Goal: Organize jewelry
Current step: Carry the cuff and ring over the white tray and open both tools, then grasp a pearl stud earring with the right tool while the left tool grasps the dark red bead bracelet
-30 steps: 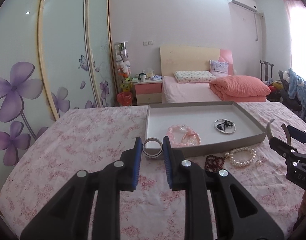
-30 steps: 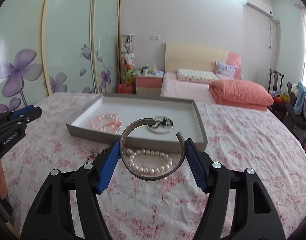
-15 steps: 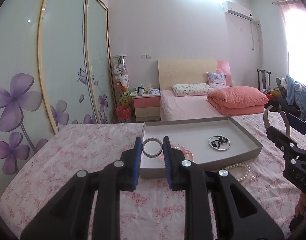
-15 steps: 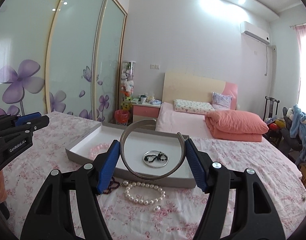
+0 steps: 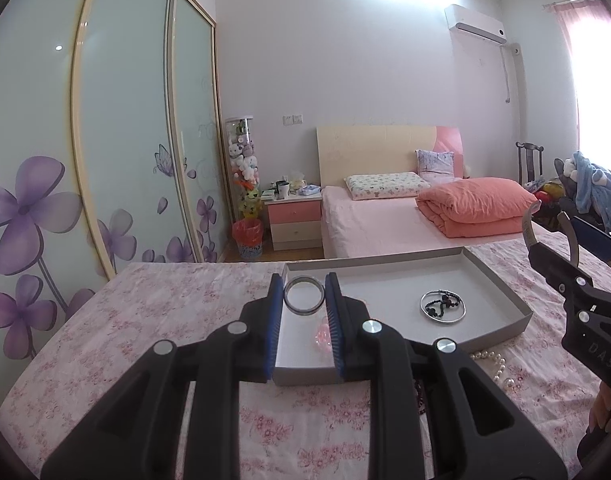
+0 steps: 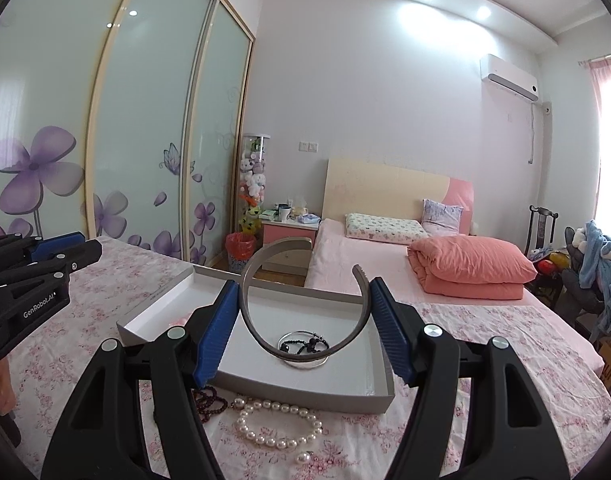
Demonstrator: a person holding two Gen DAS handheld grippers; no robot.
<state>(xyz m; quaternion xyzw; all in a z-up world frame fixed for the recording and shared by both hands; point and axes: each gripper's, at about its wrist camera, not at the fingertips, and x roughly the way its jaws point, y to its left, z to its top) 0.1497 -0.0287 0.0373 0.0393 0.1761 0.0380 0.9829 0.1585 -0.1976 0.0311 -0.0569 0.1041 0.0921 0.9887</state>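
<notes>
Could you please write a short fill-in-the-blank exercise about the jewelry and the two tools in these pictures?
1. The left tool grips a small closed metal ____.
2. The right tool holds an open metal bangle above the grey ____.
3. On the floral bedspread, in front of the tray, lies a white ____ bracelet.
4. Inside the tray lies a silver hoop with ____ beads.

Missing words: ring; tray; pearl; black

Two wrist fisheyes, close, looking forward along each tool, sharing the tray [image 5: 501,292] [image 6: 265,384].
</notes>
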